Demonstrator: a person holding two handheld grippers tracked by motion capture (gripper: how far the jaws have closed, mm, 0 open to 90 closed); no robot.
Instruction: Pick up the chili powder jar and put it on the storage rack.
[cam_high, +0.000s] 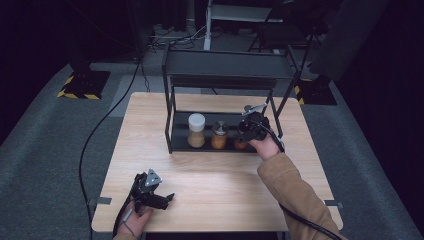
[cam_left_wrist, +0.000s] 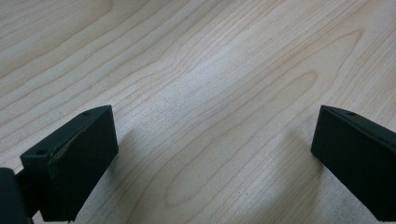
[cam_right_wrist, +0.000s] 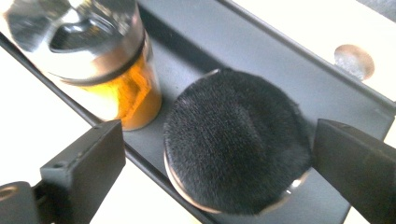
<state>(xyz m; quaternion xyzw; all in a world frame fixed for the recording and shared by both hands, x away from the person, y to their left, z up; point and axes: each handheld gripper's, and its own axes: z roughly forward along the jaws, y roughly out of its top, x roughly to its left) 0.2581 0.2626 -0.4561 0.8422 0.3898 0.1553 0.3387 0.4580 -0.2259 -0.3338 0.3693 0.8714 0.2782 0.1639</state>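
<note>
Item: black-lidded jar (cam_right_wrist: 236, 140), sitting on the rack's lower shelf (cam_right_wrist: 280, 60) beside the orange spice jar (cam_right_wrist: 116, 88); likely light, rigid, smooth-sided, breakable. The right hand-held gripper (cam_right_wrist: 217, 158) is standing wide around its fuzzy-looking lid, gripping nothing; taking hold at the lid's sides is looking safest. The left hand-held gripper (cam_left_wrist: 210, 154) is resting wide over the bare surface (cam_left_wrist: 210, 70).

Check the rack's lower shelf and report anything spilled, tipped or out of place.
Nothing stands out. The white-capped jar, the orange spice jar and the black-topped jar stand upright in a row on the rack's lower shelf, with no spill visible.
</note>
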